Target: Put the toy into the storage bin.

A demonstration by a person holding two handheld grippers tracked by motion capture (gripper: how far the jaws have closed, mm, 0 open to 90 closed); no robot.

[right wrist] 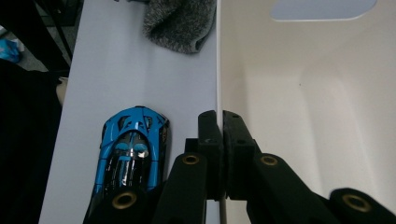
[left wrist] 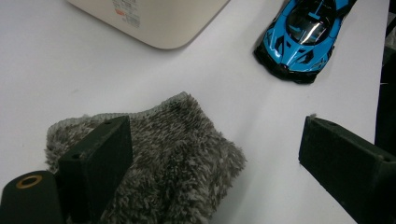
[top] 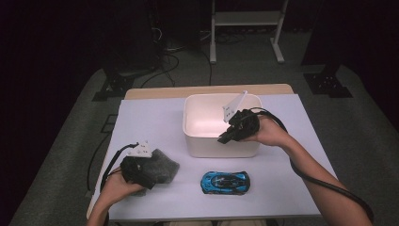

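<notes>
You can read no text, brand or number here. In your left gripper view, the white bin [left wrist: 154,21] carries a small label [left wrist: 125,13] on its outer wall, with a red mark and a few lines of fine grey print, but all of it is too small and blurred to make out. The blue toy car [left wrist: 301,37] shows no legible lettering or number on its body.

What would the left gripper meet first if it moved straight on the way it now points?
Probably the grey fluffy cloth: the left gripper hangs open over it, one jaw already above the pile. Height is unclear.
</notes>
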